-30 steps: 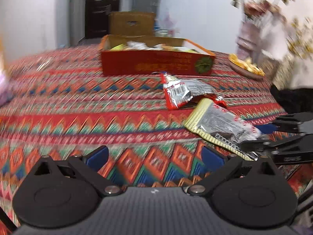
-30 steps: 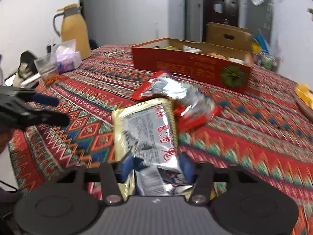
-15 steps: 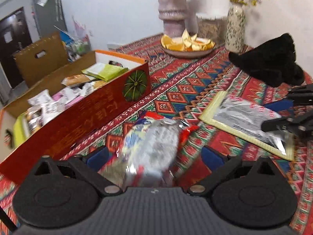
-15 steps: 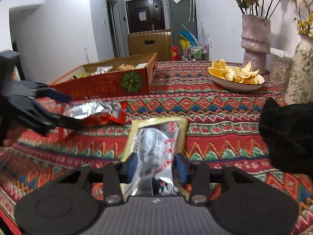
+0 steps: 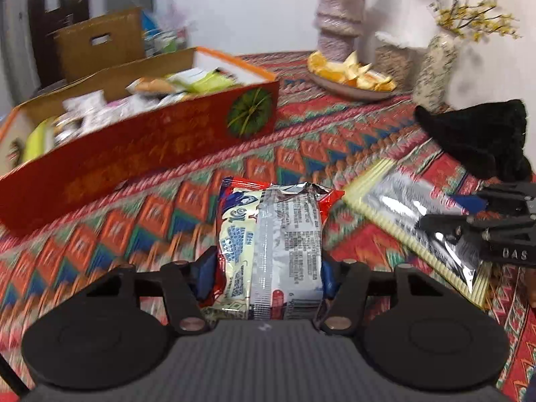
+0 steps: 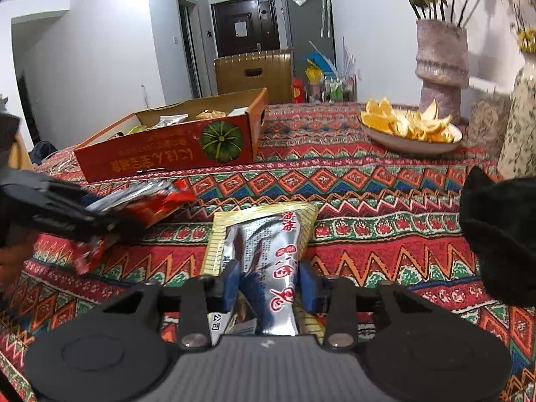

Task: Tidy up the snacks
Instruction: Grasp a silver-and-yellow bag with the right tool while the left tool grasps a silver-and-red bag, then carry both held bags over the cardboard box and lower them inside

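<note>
left gripper (image 5: 266,269) jaws closed onto red snack packet (image 5: 271,244), right gripper (image 6: 268,288) jaws narrowed

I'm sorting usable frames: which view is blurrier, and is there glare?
Left wrist view: motion blur smears the tablecloth and red box; the held snack pack stays sharp. Right wrist view: mostly crisp, glare on the silver packet, fisheye bending at edges.

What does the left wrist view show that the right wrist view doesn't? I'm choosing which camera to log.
Only the left wrist view looks down into the red box, showing the packets inside. Only the right wrist view shows the dark door and hallway. Both show the red packet in the left gripper, the yellow-edged packet in the right gripper, the orange-peel dish and black fabric.
</note>
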Demonstrator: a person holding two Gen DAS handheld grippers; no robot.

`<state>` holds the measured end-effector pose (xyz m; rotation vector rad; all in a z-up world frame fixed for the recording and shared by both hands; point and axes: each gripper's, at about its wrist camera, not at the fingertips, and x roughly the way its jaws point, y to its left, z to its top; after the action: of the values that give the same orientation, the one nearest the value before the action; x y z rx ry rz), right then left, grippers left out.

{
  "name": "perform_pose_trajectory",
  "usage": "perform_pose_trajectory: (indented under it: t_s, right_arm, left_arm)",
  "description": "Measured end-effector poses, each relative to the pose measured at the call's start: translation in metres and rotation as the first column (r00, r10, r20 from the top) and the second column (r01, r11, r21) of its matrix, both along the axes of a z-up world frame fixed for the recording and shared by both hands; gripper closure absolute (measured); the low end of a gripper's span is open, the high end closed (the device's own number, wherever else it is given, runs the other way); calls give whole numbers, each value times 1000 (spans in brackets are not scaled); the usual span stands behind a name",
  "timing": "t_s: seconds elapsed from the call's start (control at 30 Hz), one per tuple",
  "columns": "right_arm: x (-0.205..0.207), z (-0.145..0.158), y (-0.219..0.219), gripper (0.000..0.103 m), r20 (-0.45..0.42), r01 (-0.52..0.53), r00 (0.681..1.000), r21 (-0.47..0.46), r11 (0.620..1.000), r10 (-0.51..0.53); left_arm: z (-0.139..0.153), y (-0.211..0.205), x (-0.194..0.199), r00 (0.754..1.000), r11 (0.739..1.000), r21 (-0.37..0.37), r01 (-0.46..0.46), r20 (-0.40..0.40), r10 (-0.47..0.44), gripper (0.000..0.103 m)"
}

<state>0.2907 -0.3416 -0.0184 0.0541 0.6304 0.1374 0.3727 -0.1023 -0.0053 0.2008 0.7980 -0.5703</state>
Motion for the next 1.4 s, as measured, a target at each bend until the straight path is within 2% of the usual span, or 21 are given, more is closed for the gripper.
perform_pose_trajectory:
  t_s: [0.07,0.2,0.37,0.5,0.63,1.0,1.4]
  right_arm:
    - [-7,1,3,79,9,-7,1000,24,1000,6]
    - [-24,3,13,83,10,-40,999,87,995,39]
    - [-56,14,36,85,49,-78,996,100,992,74]
    - [-77,24,55,85,83,-108,991,83,991,101]
    - [-96,37,73,85,116,-145,984,65,987,137]
    - [-128,72,91,85,213,-185,962,49,982,171]
    - [-102,79,90,85,227,-175,961,46,983,161]
  left_arm:
    - [4,4,-19,997,997,29,-71,9,71,46]
    - [16,29,-60,984,983,-54,-174,32,176,46]
    - [25,63,-115,934,926,-149,-347,39,356,46]
    - [33,80,-149,899,892,-163,-422,55,435,46]
    - [40,90,-176,884,882,-173,-438,94,458,46]
    - [57,100,-212,875,876,-232,-423,148,461,45]
    - [63,106,-188,860,866,-228,-445,162,484,45]
